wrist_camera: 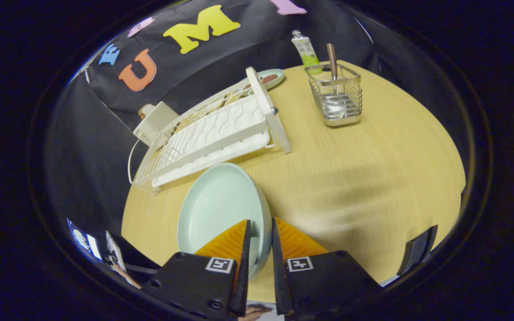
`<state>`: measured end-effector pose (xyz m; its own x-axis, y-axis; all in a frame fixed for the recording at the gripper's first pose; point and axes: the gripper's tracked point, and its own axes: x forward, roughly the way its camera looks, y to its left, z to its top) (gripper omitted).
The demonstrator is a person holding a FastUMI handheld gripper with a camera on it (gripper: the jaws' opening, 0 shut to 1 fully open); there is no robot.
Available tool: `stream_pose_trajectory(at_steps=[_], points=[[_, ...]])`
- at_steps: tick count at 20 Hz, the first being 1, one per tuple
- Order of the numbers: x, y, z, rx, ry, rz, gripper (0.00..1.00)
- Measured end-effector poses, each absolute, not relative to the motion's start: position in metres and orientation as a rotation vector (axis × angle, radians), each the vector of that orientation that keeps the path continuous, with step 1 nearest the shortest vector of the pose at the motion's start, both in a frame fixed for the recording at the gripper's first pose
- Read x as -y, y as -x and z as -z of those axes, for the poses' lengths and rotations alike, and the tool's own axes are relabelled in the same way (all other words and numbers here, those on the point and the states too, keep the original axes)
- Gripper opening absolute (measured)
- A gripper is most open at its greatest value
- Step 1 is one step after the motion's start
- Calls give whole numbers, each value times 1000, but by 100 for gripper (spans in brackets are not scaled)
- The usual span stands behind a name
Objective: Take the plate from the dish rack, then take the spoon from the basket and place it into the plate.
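Your gripper clamps one pale green round plate; far right, one wire basket holds one wooden-handled spoon.

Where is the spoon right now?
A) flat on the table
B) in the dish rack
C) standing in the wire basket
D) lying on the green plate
C: the spoon stands handle-up in the wire basket, far beyond the jaws, which are closed on the rim of the pale green plate; the gripper carries nothing else, and the plate has nothing in it.
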<state>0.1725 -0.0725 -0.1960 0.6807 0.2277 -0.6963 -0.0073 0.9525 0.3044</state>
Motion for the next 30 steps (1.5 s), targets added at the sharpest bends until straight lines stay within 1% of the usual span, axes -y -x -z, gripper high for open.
stream_pose_trajectory(at_steps=[2,7,9,12,14,19,21,23,25,30], points=[[78,-171,182,-743,-252,-112,34],[105,-181,149,-533,-130,-34,89],[115,-185,140,-481,-100,-12,100],[132,-196,123,-368,-100,7,100],[148,-205,118,-335,-80,27,100],[179,-257,108,-329,-78,52,100],[193,-286,97,-289,-76,71,100],[198,-311,86,-251,-95,42,100],[213,-336,83,-236,-90,65,100],[230,-390,93,-283,-86,93,100]])
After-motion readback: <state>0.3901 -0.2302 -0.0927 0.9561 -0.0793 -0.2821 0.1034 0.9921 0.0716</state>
